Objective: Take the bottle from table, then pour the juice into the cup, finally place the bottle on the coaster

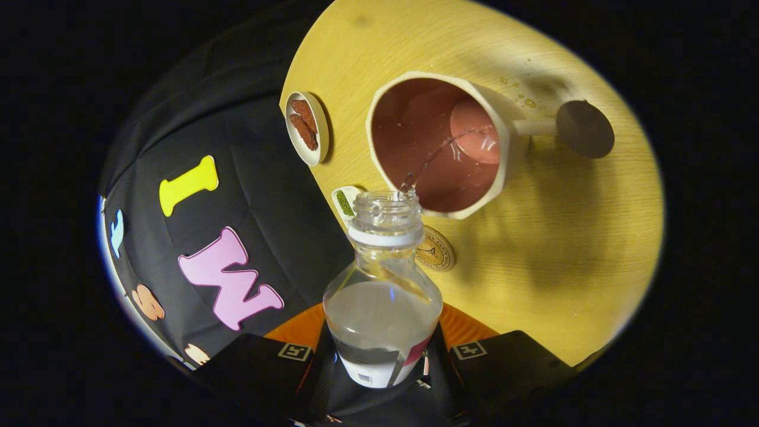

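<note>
- Clear plastic bottle (382, 296) sits between the two fingers of the gripper (382, 362), w/ both fingers pressed against its lower body, one on each side.
- Bottle is uncapped and tipped fwd; its neck points away from the fingers toward the cup (442, 142).
- Liquid inside the bottle looks clear to pale grey and fills approx. the lower body; the shoulder and neck hold mostly air.
- A thin stream leaves the bottle mouth and arcs into the cup.
- Cup: pale cream outside, faceted rim, reddish-pink inside. It stands on the table (563, 249) just ahead of the bottle mouth.
- A small pool of liquid is visible at the bottom of the cup, where the stream lands.
- Cup handle projects from the side away from the booth wall; its end lies near a round dark grey disc, prob. the coaster (585, 128), flat on the table. Contact btw. handle and disc cannot be determined.
- Table surface is light yellow wood grain. A few small droplets lie on it beyond the cup handle.
- Small round white dish (306, 127) w/ brown pieces inside sits near the table edge, beside the cup on the wall side.
- Small white holder w/ green contents (345, 201) sits just beside the bottle neck, on the wall side.
- Round gold-tone emblem (434, 254) lies on the table btw. bottle shoulder and cup base.
</note>
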The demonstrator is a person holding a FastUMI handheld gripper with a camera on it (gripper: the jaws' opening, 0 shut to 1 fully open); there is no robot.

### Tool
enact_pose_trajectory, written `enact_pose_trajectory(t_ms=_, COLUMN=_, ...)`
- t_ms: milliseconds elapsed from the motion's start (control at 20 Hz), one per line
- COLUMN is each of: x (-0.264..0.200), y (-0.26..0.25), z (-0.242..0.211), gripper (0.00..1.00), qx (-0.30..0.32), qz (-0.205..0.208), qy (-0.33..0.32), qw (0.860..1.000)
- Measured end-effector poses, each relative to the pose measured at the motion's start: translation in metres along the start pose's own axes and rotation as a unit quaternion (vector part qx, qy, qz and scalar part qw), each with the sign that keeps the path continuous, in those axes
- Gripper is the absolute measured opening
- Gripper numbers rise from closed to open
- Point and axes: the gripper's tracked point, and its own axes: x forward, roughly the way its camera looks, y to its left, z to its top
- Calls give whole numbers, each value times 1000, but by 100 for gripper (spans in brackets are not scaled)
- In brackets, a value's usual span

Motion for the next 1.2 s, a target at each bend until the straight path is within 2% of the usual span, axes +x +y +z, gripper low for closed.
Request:
enact_pose_trajectory(t_ms=500, x=-5, y=7, z=0, gripper=71, qx=86, qz=1, qy=12, qw=996)
enact_pose_trajectory(t_ms=700, x=-11, y=14, z=4, gripper=71, qx=146, qz=14, qy=8, qw=989)
enact_pose_trajectory(t_ms=1200, x=-11, y=33, z=1, gripper=71, qx=208, qz=28, qy=25, qw=977)
